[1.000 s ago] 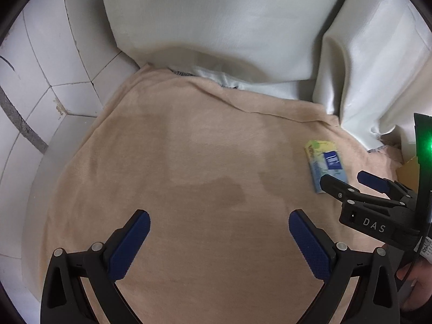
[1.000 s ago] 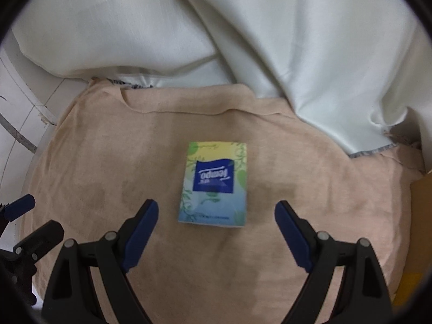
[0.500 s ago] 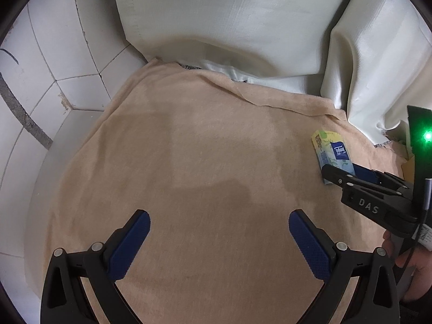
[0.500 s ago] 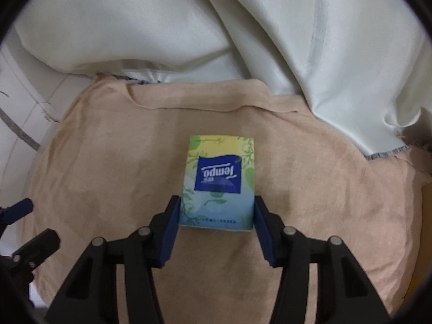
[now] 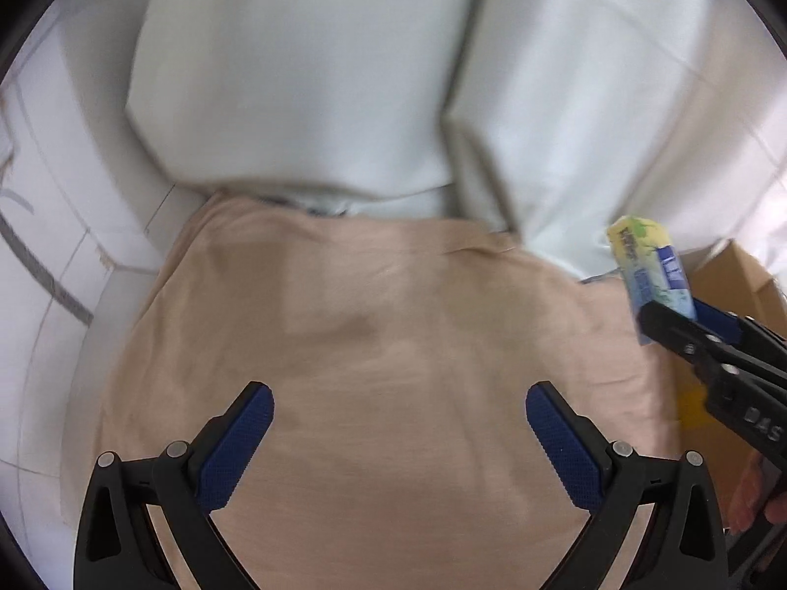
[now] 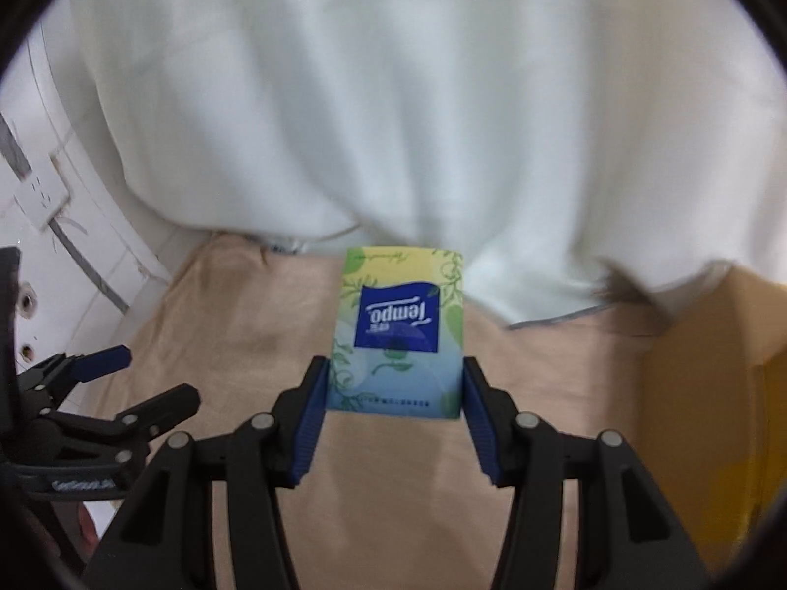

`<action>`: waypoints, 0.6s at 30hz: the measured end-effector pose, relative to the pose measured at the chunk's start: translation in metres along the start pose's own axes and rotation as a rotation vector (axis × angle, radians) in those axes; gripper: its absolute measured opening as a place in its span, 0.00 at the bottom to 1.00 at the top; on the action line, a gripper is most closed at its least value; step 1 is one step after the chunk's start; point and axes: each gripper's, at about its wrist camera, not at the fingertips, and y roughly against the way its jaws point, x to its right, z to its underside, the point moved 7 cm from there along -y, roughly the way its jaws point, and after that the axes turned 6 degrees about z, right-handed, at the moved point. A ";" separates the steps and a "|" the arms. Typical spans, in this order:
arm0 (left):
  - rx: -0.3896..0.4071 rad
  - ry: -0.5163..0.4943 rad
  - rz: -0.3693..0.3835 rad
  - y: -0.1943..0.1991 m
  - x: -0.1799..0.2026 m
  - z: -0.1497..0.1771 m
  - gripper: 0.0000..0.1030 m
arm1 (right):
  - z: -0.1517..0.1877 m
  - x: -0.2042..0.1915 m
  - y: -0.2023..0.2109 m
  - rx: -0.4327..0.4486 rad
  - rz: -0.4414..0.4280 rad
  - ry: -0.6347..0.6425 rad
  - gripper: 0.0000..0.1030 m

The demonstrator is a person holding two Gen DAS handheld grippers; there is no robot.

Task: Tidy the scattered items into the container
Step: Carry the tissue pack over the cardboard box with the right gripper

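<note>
A Tempo tissue pack point(image 6: 399, 332), yellow-green with a blue label, hangs above the beige cloth point(image 6: 246, 324), pinched by its near end in my right gripper point(image 6: 393, 393). In the left wrist view the same tissue pack point(image 5: 651, 273) shows at the right, held up by the right gripper point(image 5: 688, 317) in front of a cardboard box point(image 5: 728, 285). That box point(image 6: 708, 373) lies just right of the pack in the right wrist view. My left gripper point(image 5: 398, 432) stands open over bare cloth, holding nothing. The left gripper point(image 6: 123, 368) also appears at the left edge.
White curtain fabric point(image 5: 315, 88) hangs behind the beige cloth point(image 5: 374, 334) and drapes onto its far edge. White tiled wall point(image 5: 54, 226) runs along the left, with a socket point(image 6: 42, 196) on it. A hand point(image 5: 752, 491) shows at the lower right.
My right gripper shut on the tissue pack, lifted it off the cloth and carried it right toward the cardboard box. The left gripper stayed open and tilted upward.
</note>
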 end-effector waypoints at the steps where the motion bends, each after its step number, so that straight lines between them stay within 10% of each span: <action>1: 0.004 -0.012 0.012 0.004 0.014 -0.003 1.00 | -0.001 0.014 0.014 0.015 0.010 -0.014 0.55; 18: 0.021 -0.254 0.237 0.025 0.241 -0.002 1.00 | 0.063 0.208 0.146 0.111 0.254 -0.211 0.55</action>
